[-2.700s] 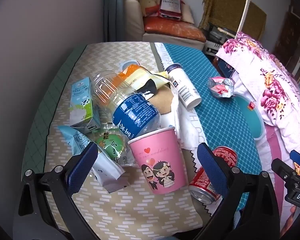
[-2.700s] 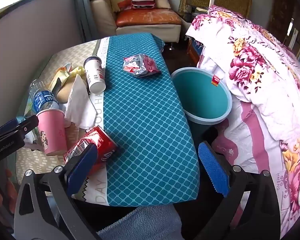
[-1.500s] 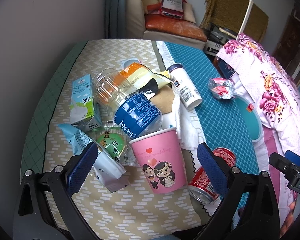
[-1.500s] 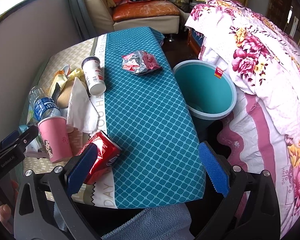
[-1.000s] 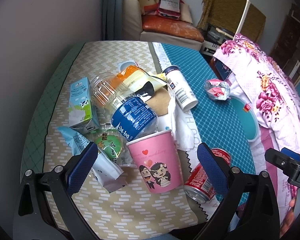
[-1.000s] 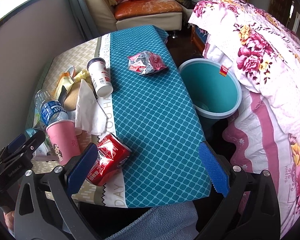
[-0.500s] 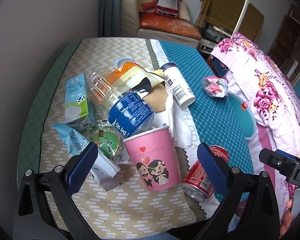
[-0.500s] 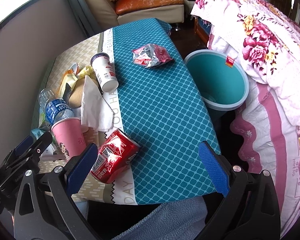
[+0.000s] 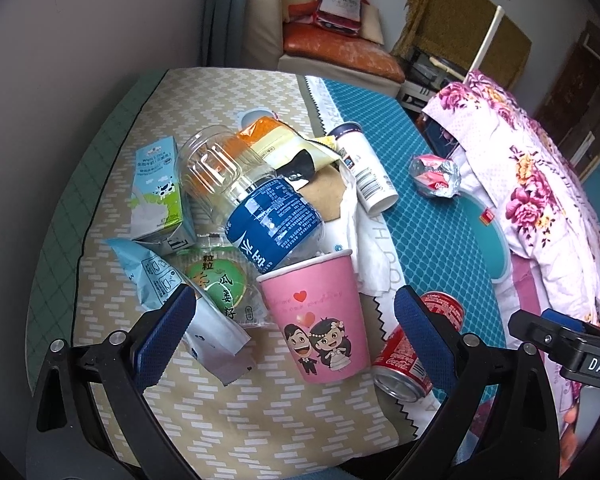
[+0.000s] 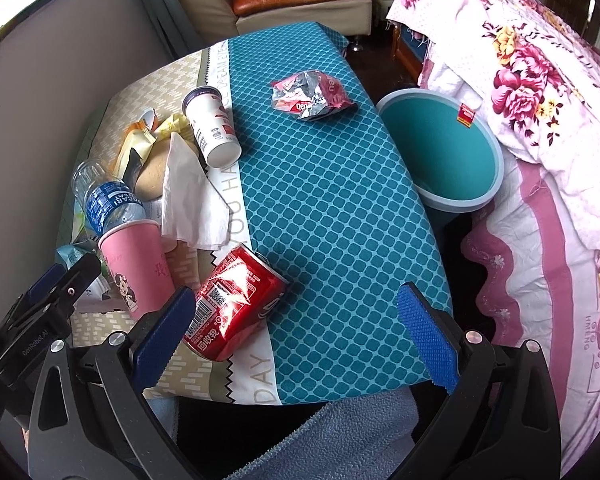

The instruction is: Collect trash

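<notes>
Trash lies on the table (image 10: pixel 332 200). A pink paper cup (image 9: pixel 320 320) stands upright at the front of the pile, also in the right wrist view (image 10: pixel 136 264). A red cola can (image 10: pixel 236 306) lies on its side beside it, also in the left wrist view (image 9: pixel 408 356). My left gripper (image 9: pixel 292 320) is open, just short of the pink cup, jaws either side of it. My right gripper (image 10: pixel 292 320) is open and empty over the table's front edge, the can near its left finger. A teal trash bin (image 10: pixel 440 160) stands right of the table.
The pile holds a clear water bottle (image 9: pixel 256 208), a milk carton (image 9: pixel 156 196), a white tube cup (image 9: pixel 364 172), white tissue (image 10: pixel 188 200) and snack wrappers. A crumpled foil packet (image 10: pixel 312 96) lies apart on the teal cloth. A floral quilt (image 10: pixel 540 100) lies right.
Both grippers drifted slightly. In the right wrist view the can has come closer to the left finger. Nothing was taken hold of.
</notes>
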